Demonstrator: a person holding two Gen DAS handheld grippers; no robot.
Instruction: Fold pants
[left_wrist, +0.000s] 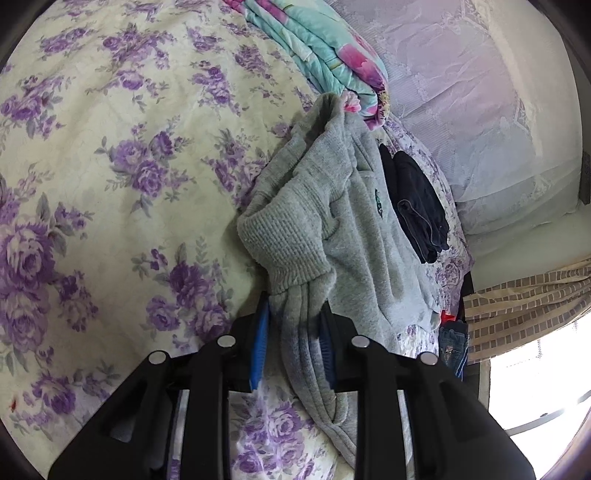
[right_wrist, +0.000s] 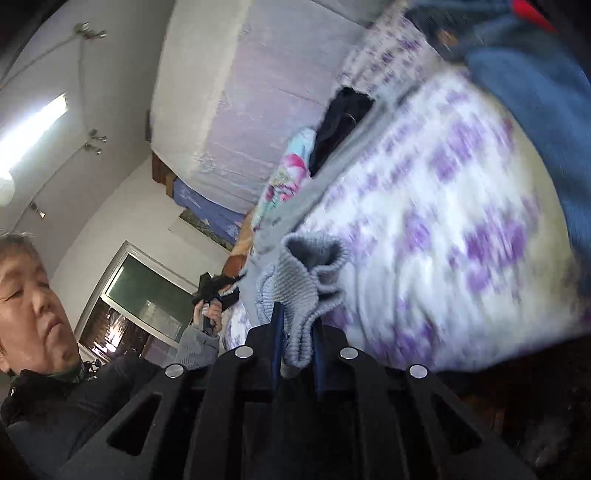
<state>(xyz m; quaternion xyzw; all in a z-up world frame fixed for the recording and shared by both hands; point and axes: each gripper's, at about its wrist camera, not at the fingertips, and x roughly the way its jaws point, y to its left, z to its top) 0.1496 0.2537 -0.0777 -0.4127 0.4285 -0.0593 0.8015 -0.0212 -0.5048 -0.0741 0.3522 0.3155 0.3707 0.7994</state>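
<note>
The grey sweatpants (left_wrist: 354, 236) are thick knit fleece: soft, limp and fairly light, likely to sag and bunch wherever they hang free, so they are best held at firm edges such as the ribbed cuffs or the waistband. They lie across the bed (left_wrist: 110, 155) on its purple-flowered cover, one ribbed cuff (left_wrist: 284, 243) flopped over just ahead of the left gripper (left_wrist: 295, 332). That gripper's jaws are clamped on a gathered bundle of grey fabric, which runs back between the blue pads and trails below. The right gripper (right_wrist: 297, 339) has its jaws closed on another ribbed cuff (right_wrist: 310, 273), the knit bunching out in front of them. A folded dark garment (left_wrist: 417, 206) sits on the bed just beside the sweatpants, and a floral quilt (left_wrist: 325, 51) lies beyond.
</note>
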